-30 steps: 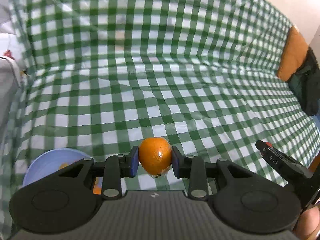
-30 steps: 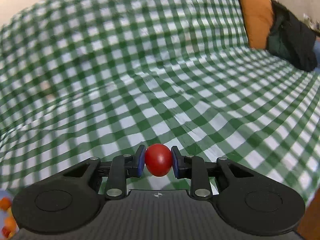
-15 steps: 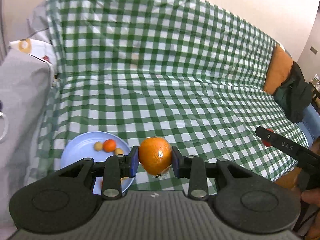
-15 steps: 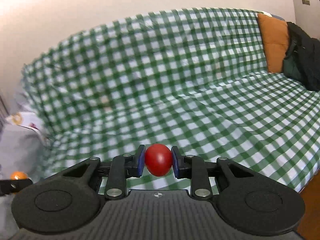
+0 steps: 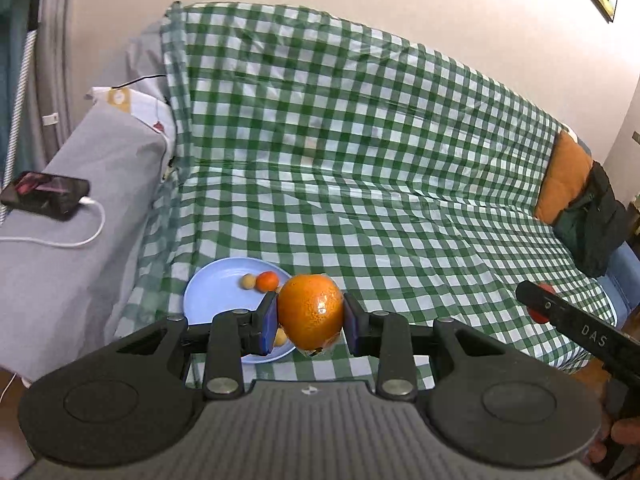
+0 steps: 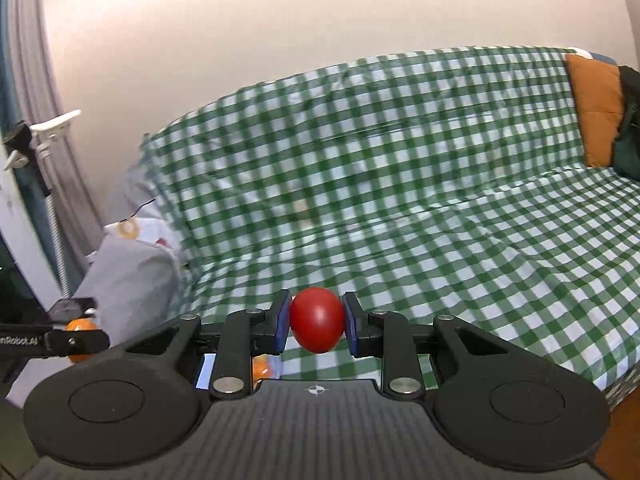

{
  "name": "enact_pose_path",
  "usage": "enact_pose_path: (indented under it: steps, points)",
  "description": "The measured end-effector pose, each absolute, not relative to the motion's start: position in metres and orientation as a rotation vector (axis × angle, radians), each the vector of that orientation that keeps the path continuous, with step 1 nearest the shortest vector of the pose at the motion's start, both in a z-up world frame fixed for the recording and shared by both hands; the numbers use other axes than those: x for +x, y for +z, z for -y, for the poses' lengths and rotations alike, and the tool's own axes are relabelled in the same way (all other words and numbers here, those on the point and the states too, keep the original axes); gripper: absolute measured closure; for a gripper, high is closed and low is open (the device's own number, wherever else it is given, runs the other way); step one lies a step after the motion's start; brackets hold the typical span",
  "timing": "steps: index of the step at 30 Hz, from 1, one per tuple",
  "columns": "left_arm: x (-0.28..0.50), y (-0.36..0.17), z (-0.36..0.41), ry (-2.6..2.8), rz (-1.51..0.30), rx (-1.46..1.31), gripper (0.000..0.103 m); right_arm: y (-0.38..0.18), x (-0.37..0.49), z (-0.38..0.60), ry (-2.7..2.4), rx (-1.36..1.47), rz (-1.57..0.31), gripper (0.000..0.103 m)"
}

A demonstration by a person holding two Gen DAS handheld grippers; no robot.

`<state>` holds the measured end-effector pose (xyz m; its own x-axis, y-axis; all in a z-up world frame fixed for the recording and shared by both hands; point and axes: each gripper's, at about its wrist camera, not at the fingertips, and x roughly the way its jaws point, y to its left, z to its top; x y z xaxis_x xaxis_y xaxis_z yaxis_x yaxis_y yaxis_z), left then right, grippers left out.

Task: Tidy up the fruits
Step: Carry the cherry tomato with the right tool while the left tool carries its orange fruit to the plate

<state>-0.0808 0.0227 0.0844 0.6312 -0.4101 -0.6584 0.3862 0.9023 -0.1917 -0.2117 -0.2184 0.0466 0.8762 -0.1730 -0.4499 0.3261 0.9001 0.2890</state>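
Note:
My left gripper is shut on an orange, held in the air above the sofa's front. Below and behind it a light blue plate lies on the green checked cover with a small orange fruit and a small yellow fruit in it. My right gripper is shut on a red tomato, also held high. In the left wrist view the right gripper shows at the right edge with the tomato in it. The left gripper with the orange appears at the left of the right wrist view.
The sofa wears a green and white checked cover. A grey armrest at the left carries a phone on a white cable. An orange cushion and a dark bag sit at the right end.
Both grippers have risen and pulled back from the sofa with their fruits still gripped. The plate, armrest, phone and wall have come into view.

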Motion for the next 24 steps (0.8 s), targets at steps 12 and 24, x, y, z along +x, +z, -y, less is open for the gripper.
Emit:
enact_pose_path:
  steps: [12, 24]
  points:
    - [-0.115, 0.079, -0.067, -0.368, -0.765, -0.043, 0.066, 0.046, -0.217, 0.17, -0.125, 0.347, -0.469, 0.074]
    - [-0.106, 0.068, -0.074, -0.319, -0.797, -0.032, 0.066, 0.034, -0.201, 0.152, -0.056, 0.317, -0.542, 0.074]
